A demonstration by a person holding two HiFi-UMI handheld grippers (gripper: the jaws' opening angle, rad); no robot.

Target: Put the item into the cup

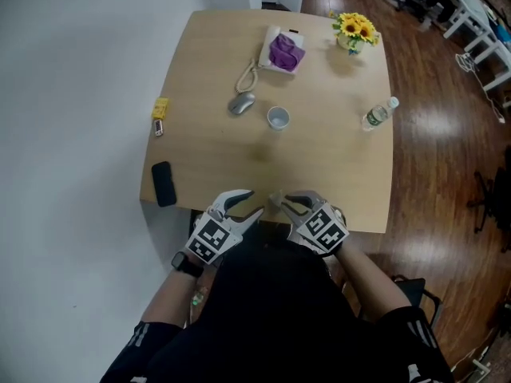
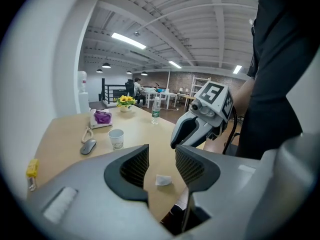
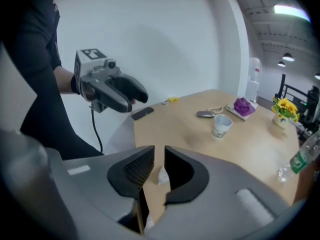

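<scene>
Small white item lies on surface at your near edge, well apart from cup. It seems light, soft: pinch raised middle gently. Right gripper fingers narrowly apart, item unpressed; left gripper fingers apart, empty.

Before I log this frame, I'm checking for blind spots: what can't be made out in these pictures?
The white item: what it is; too small in every view, partly behind the right gripper's jaw in its own view.
The cup: whether anything is inside; too small in the head view, side-on in both gripper views.
The bottle: its top, cut off by the right gripper view's right edge.
</scene>
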